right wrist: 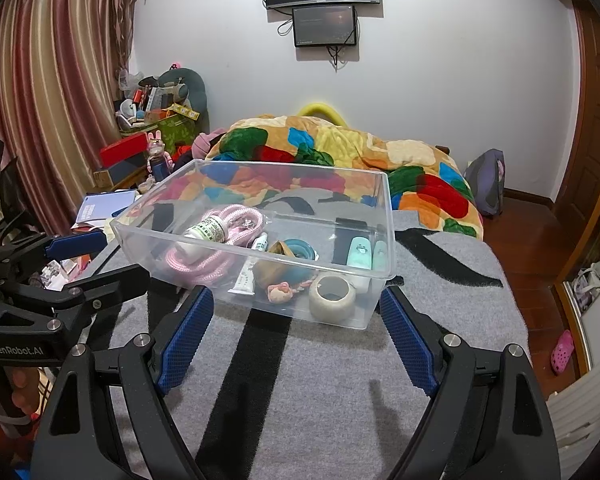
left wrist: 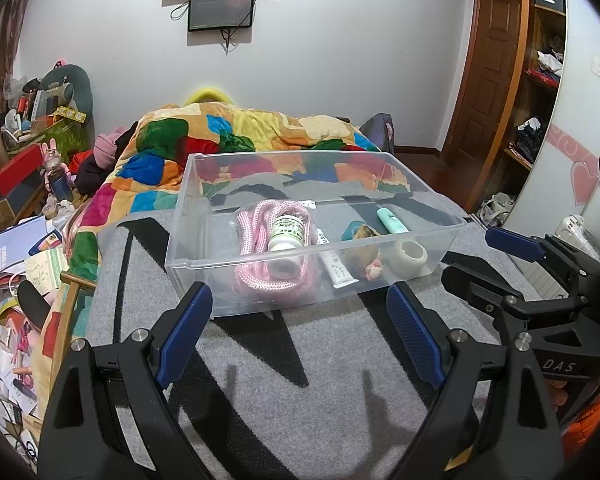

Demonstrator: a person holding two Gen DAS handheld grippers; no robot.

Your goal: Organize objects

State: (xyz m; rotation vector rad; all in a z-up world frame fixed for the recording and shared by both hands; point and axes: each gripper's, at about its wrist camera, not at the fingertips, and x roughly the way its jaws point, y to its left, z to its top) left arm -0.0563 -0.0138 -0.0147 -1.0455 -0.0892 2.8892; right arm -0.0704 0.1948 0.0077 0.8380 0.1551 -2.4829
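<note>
Both grippers hover over the grey blanket (right wrist: pixel 340 380), jaws spread wide and holding nothing. Dead ahead of each sits the clear plastic bin (left wrist: pixel 260 286), its long side running across the view, already loaded: pink rope (left wrist: pixel 260 224), white pill bottle (left wrist: pixel 286 234) lying on it, a white tube (left wrist: pixel 336 266), a tape roll (right wrist: pixel 332 294), a mint-green tube (left wrist: pixel 392 220) and some small bits (too jumbled to name).

The left gripper (left wrist: pixel 300 332) faces the bin's near wall at the rope end; the right gripper (right wrist: pixel 296 328) lines up with the tape-roll corner, seemingly a touch closer. Nothing loose shows on the blanket, so I judge the sorting is nearly done, and any next reach goes straight forward over that near wall.
</note>
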